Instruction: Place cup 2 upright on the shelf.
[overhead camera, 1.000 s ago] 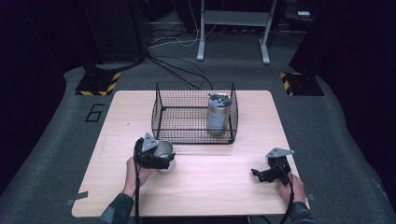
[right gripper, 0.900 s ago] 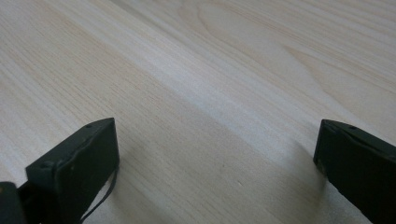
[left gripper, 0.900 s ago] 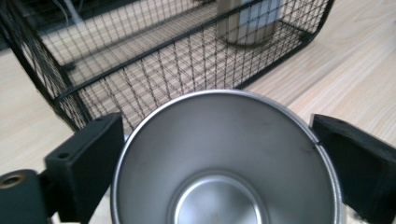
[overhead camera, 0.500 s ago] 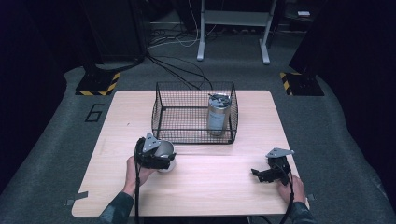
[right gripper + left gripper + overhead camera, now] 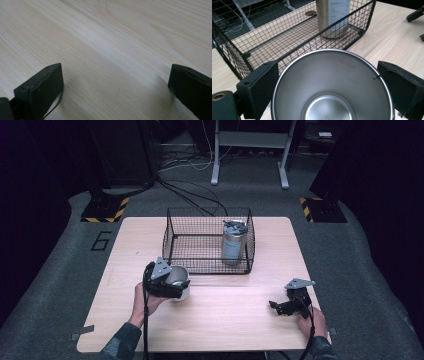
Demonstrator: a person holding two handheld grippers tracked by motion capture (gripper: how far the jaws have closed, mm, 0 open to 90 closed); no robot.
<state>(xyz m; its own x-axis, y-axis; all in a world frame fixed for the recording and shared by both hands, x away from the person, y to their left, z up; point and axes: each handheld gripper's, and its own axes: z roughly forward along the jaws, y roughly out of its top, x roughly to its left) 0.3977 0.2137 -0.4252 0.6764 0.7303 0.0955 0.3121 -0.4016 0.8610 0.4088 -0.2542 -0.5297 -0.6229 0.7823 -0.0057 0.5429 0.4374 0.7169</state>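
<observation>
A steel cup (image 5: pixel 179 276) stands on the wooden table (image 5: pixel 235 320) just in front of the left end of a black wire basket (image 5: pixel 200 267). My left gripper (image 5: pixel 172 287) is shut on the cup. In the left gripper view the cup's open mouth (image 5: pixel 329 85) sits between the two jaws, which press on its sides. A steel bottle (image 5: pixel 233 242) with a pale label stands upright inside the basket at its right end, and the bottle (image 5: pixel 333 17) rises behind the mesh (image 5: pixel 287 45). My right gripper (image 5: pixel 277 307) rests open near the table's front right, with bare wood between its jaws (image 5: pixel 115 87).
The basket takes up the middle back of the table. On the dark floor beyond lie cables (image 5: pixel 195 195), a metal stand's legs (image 5: pixel 250 155) and yellow-black striped blocks (image 5: pixel 105 210). A person's hands come in from the bottom edge.
</observation>
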